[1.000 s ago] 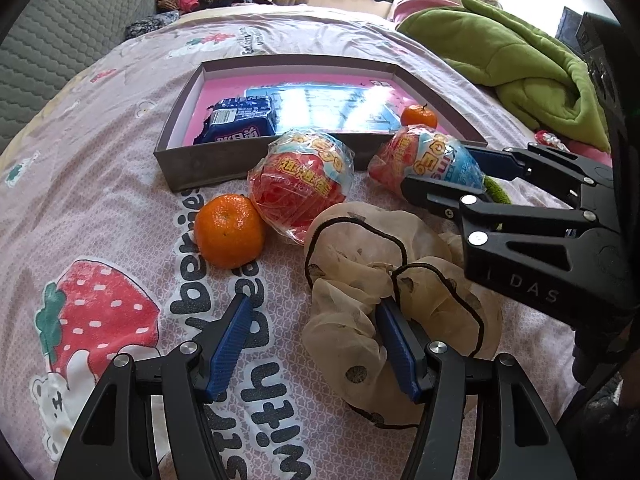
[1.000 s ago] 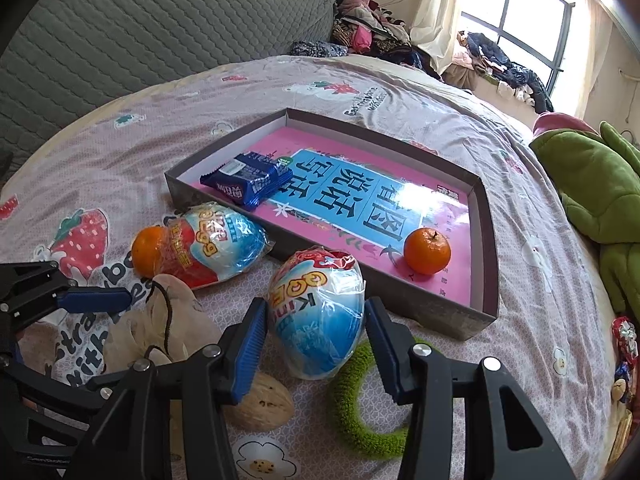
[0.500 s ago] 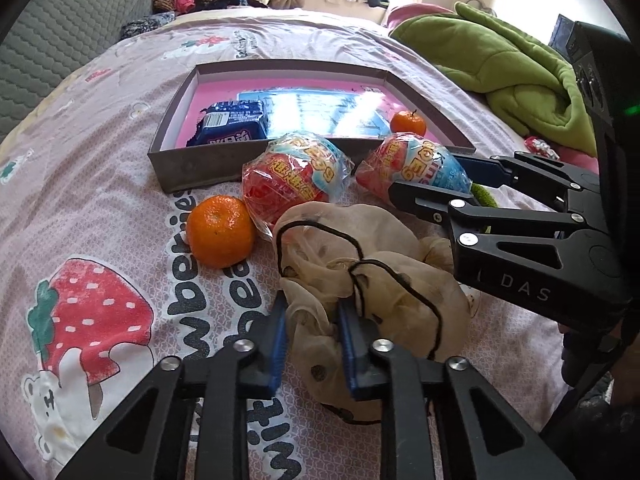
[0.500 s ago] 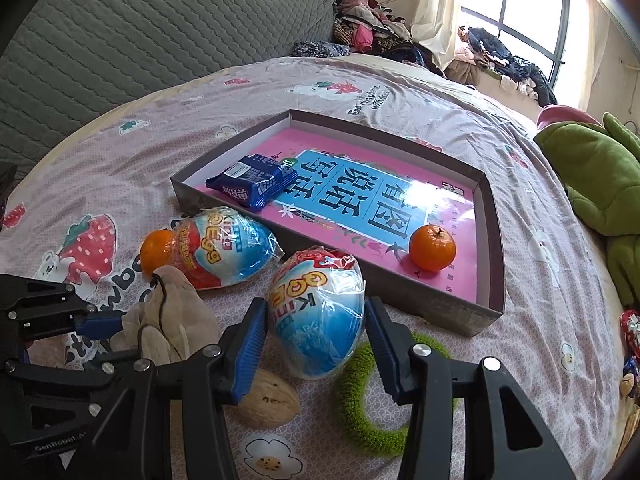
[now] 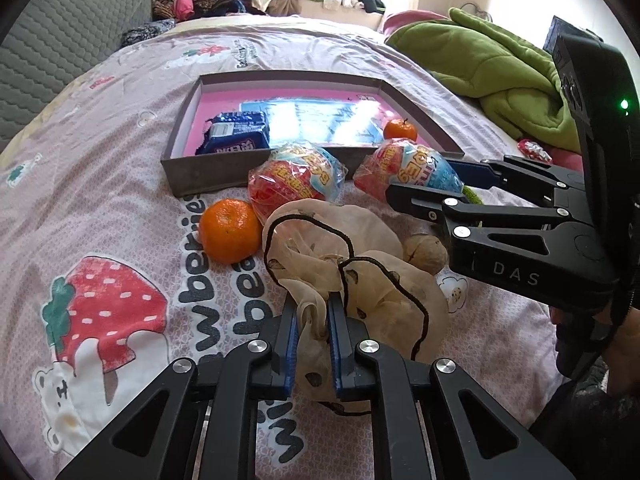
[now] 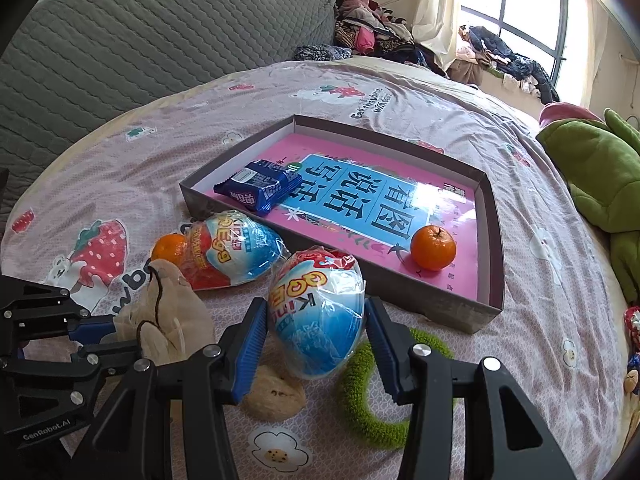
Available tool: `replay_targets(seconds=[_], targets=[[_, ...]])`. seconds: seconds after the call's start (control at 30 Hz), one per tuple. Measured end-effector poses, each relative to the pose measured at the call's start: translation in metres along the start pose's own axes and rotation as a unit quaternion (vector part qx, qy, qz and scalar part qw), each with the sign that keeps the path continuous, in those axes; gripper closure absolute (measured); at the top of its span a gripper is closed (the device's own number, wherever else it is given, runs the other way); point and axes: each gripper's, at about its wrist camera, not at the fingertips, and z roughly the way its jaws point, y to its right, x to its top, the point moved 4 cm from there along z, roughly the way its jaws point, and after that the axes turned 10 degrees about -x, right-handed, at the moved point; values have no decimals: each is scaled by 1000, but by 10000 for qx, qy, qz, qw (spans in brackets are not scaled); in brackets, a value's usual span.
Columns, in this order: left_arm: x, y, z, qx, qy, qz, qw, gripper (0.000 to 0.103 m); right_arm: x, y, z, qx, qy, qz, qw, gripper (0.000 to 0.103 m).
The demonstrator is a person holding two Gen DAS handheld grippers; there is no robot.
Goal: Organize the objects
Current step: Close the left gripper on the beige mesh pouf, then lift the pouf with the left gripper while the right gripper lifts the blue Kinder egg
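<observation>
Left claw pinches the scrunchie, tray lies ahead

The left claw (image 5: 312, 320), closed on the beige scrunchie (image 5: 360, 280) at lower centre, faces the tray (image 5: 208, 176) above; the right claw (image 6: 316, 332) brackets the egg (image 6: 316, 312) without touching.

A bed (image 6: 400, 92) fills the room, covered by a pale pink sheet printed with strawberries, bears and lettering. At its far left rises a grey quilted headboard (image 6: 160, 40). A rumpled green blanket (image 5: 500, 68) lies on the right. Beyond the far edge, a heap of clothes (image 6: 372, 36) sits below a dark-framed window (image 6: 532, 16) with a cream curtain (image 6: 436, 4); daylight pours in.
</observation>
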Motion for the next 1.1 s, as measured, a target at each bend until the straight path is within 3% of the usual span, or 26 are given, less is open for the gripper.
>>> replay_targets(seconds=[1.1], targets=[[24, 17, -60, 398, 794, -65, 9960, 92, 8, 4, -54, 376, 522, 214, 9977, 53]])
